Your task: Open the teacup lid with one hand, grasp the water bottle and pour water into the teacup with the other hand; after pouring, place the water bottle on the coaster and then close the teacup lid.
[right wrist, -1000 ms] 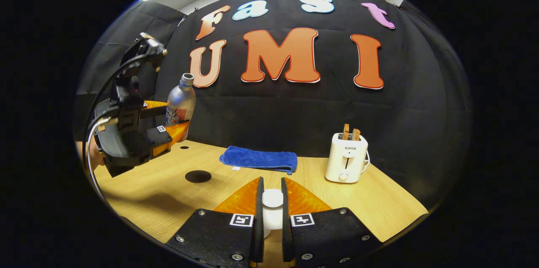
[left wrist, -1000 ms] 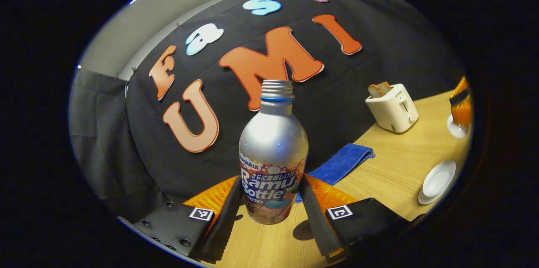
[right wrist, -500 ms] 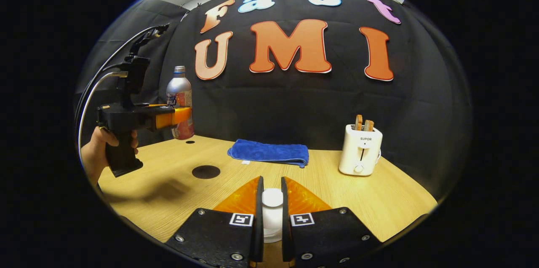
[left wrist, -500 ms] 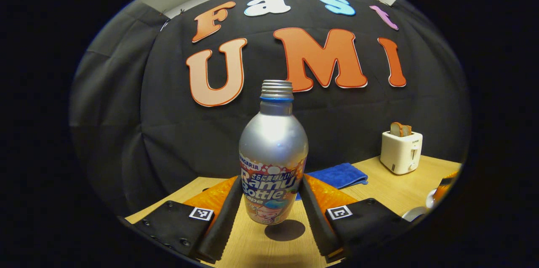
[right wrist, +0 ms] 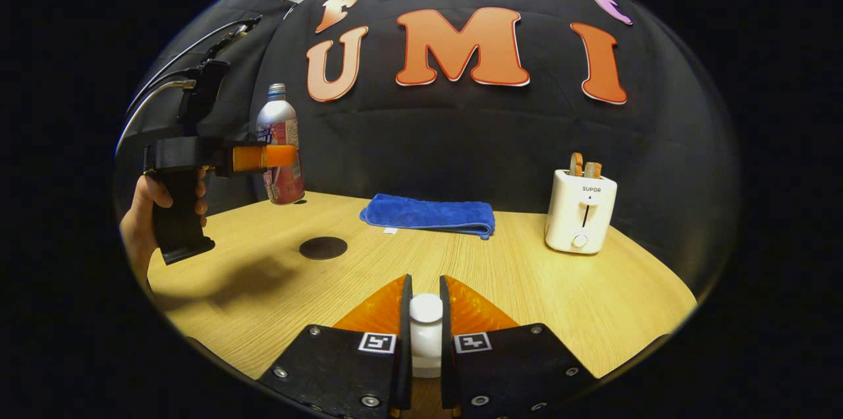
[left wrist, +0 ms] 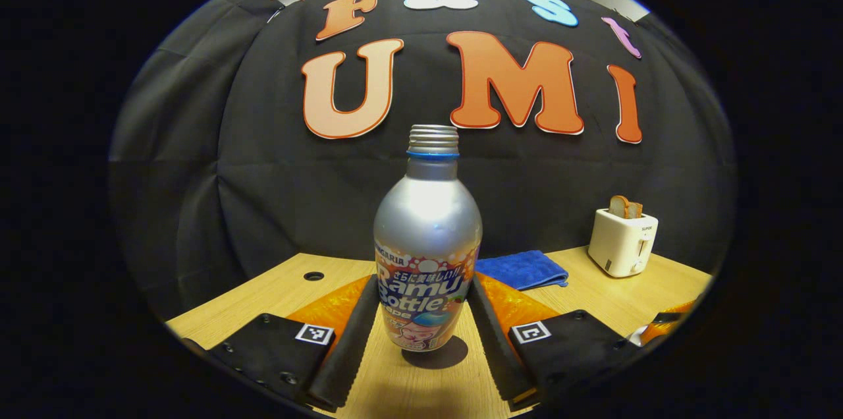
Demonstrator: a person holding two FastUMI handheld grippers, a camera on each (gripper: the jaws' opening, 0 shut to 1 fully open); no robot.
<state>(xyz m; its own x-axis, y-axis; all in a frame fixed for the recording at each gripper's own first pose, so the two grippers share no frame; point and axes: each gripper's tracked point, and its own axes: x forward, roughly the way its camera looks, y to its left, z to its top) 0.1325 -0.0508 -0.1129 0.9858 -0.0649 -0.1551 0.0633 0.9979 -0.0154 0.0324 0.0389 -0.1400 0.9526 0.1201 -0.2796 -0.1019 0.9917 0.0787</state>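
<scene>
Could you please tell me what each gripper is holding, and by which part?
Left gripper: water bottle, by its lower body. Right gripper: teacup lid, by its knob.

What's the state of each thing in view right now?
water bottle: uncapped, upright, held off the table
left gripper: shut on the bottle
right gripper: shut on the teacup lid
teacup lid: lifted, held by its knob
coaster: bare on the table
toaster: bread slices sticking up
blue towel: folded flat on the table
</scene>
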